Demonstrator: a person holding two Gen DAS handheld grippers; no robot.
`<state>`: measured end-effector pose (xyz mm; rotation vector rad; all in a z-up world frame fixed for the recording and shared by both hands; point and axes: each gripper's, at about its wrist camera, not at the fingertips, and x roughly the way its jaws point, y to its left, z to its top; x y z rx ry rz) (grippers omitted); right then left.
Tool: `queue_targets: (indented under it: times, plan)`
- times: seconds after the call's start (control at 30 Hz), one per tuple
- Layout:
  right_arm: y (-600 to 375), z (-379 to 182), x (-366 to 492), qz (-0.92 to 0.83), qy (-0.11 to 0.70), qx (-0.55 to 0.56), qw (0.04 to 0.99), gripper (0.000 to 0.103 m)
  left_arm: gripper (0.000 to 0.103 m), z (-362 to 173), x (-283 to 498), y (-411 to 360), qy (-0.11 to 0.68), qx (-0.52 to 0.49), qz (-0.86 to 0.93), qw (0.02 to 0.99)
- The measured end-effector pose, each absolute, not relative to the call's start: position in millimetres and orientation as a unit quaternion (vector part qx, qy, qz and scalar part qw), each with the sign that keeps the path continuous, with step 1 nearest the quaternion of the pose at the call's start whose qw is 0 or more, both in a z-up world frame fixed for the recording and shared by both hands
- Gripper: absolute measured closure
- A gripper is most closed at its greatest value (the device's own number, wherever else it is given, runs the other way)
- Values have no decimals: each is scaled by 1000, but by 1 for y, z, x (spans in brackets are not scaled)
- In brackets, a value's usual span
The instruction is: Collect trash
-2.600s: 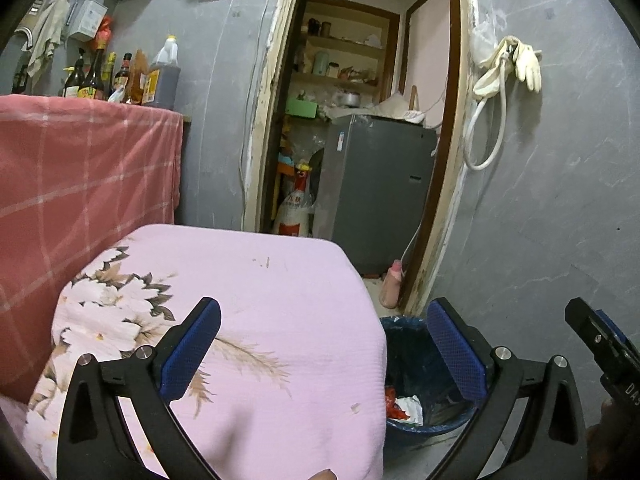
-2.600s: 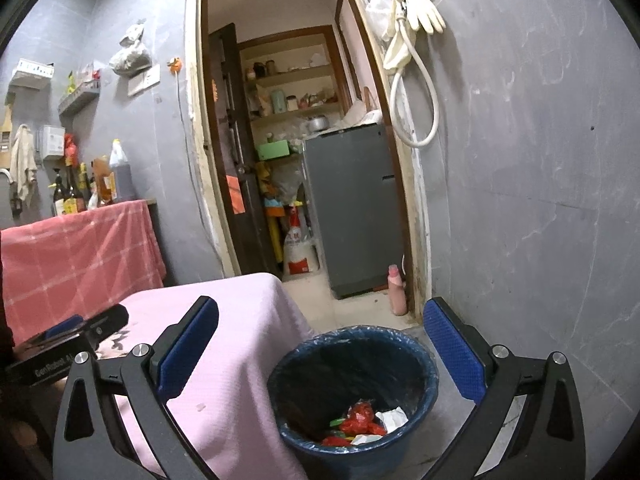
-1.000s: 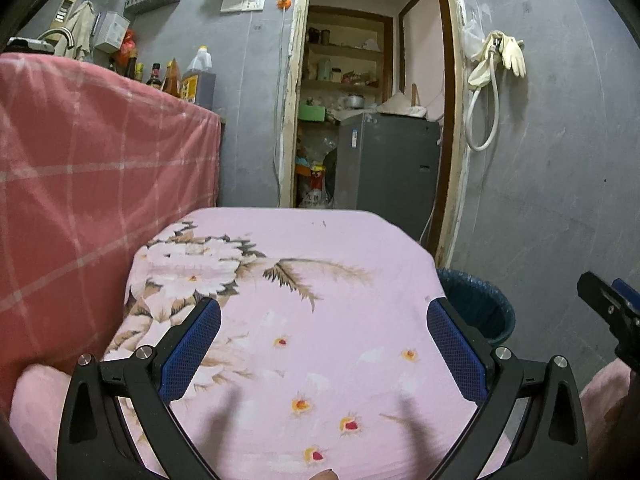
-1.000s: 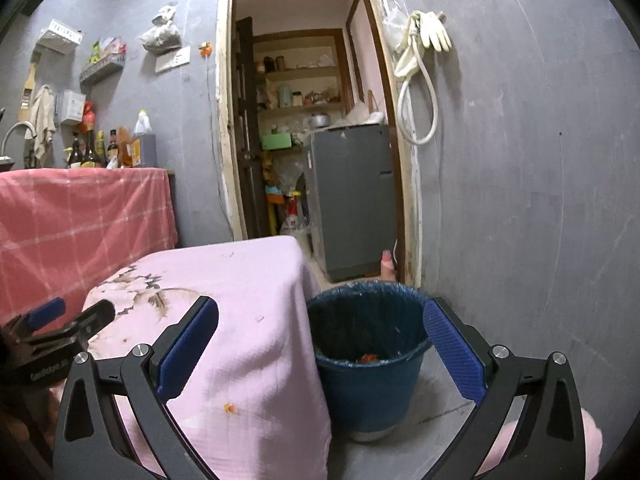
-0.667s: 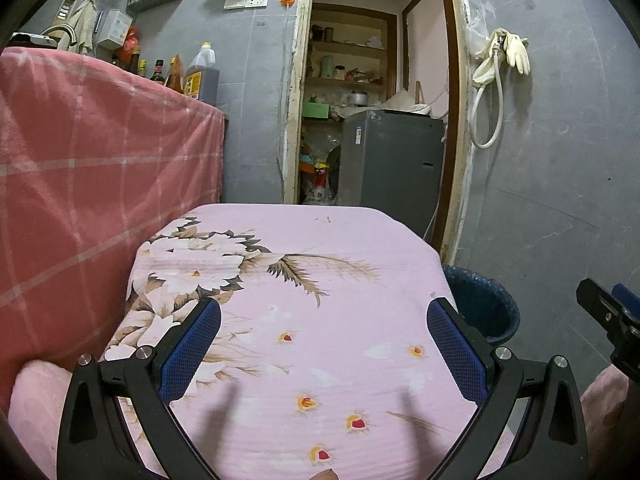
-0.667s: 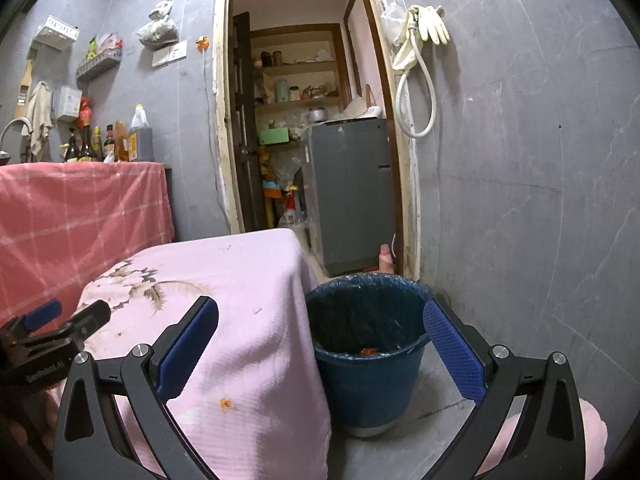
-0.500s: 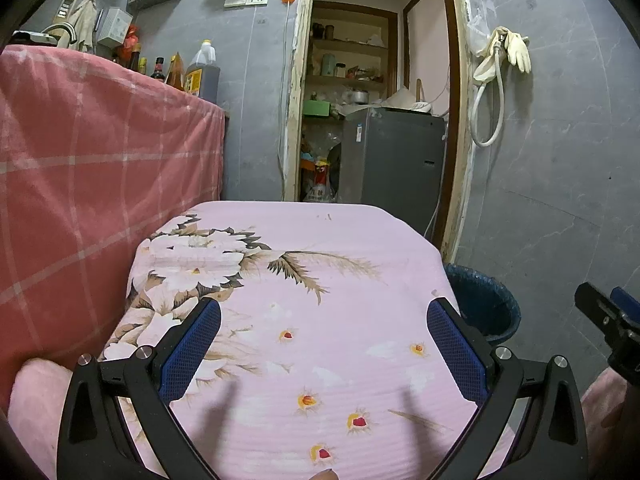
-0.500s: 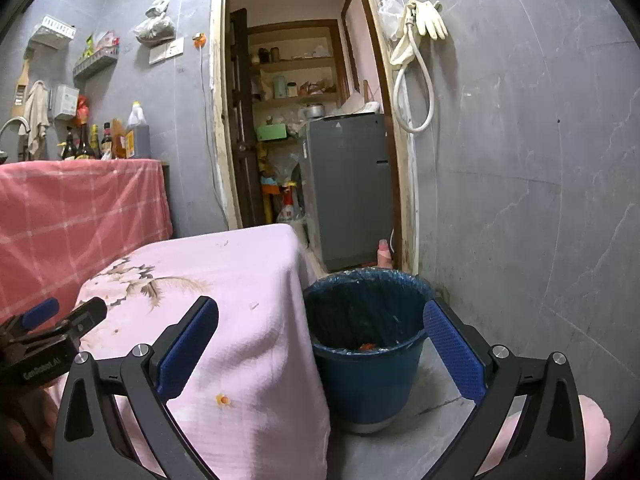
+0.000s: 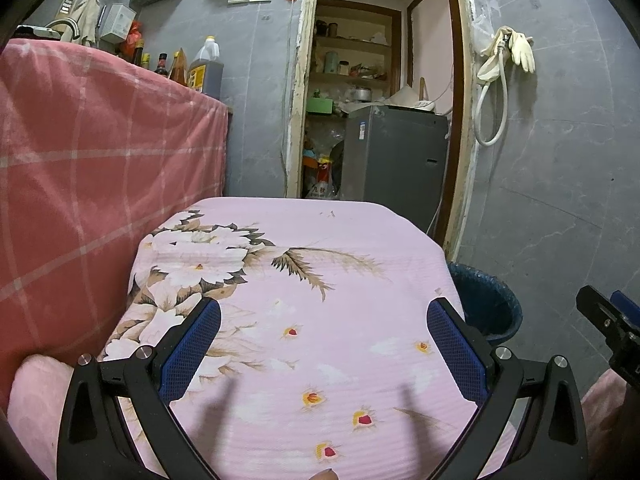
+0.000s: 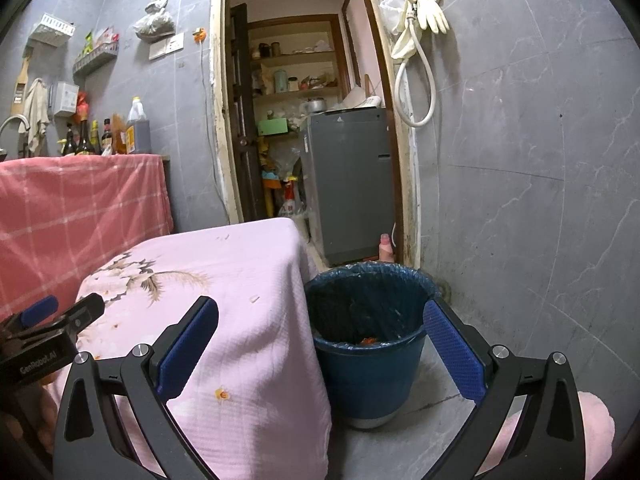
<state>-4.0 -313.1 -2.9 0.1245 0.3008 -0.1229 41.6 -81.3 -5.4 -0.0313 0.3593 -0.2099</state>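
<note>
I hold both sets of tongs spread and empty: left gripper (image 9: 323, 354) over the pink flowered tablecloth (image 9: 320, 264), right gripper (image 10: 320, 354) near the dark blue lined plastic bin (image 10: 366, 344), where red scraps lie. Risk: snagging cloth, tipping bin

pink floral cloth (image 9: 320, 280) | red checked cloth (image 9: 100, 152) | grey fridge (image 10: 348, 184) | gloves (image 10: 428, 16)
</note>
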Motion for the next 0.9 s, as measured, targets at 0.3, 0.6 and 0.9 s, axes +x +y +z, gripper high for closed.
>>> queue_targets:
  times: [0.3,0.6,0.9]
  plan:
    - [-313,-2,-5,-64,148,65,985,0,2,-7,42,-81,177,-14,-103,979]
    - [-314,-2,-6,-65,147,66,985,0,2,-7,41,-82,176,-15,-104,979]
    - [-314,-2,-6,-65,147,66,985,0,2,-6,40,-84,174,-15,-103,979]
